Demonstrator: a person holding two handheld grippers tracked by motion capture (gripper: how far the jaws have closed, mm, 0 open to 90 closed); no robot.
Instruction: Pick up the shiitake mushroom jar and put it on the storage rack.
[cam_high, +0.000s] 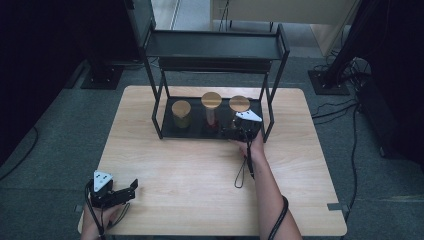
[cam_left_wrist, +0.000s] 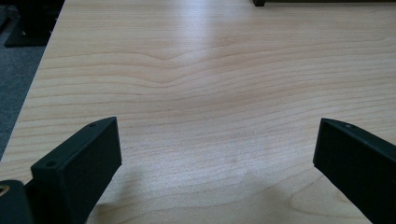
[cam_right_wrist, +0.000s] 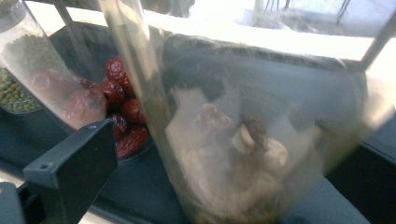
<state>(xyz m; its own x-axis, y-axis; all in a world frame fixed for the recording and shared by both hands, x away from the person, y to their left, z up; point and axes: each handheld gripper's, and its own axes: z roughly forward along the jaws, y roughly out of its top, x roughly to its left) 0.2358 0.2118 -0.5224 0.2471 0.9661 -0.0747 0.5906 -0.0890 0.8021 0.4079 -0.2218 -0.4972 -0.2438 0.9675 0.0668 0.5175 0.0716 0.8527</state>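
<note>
Three glass jars with wooden lids stand on the lower shelf of a black rack (cam_high: 167, 131): one with green beans (cam_high: 181, 114), one with red dates (cam_high: 211, 107), and the right jar (cam_high: 239, 104) with pale dried pieces. My right gripper (cam_high: 239, 126) reaches in at the right jar. In the right gripper view this jar (cam_right_wrist: 243, 140) sits blurred between the jaws, and the left finger (cam_right_wrist: 74, 172) stands clear of the glass; the other finger is hidden. My left gripper (cam_high: 131, 191) rests open near the table's front left corner, with only bare wood between its jaws (cam_left_wrist: 217, 140).
The rack's upper shelf (cam_high: 215, 45) overhangs the jars, with its posts close on either side of the right gripper. The wooden table (cam_high: 200, 170) stretches between the two hands. A cable (cam_high: 244, 172) trails from the right gripper over the table. Dark stands and cables lie on the floor.
</note>
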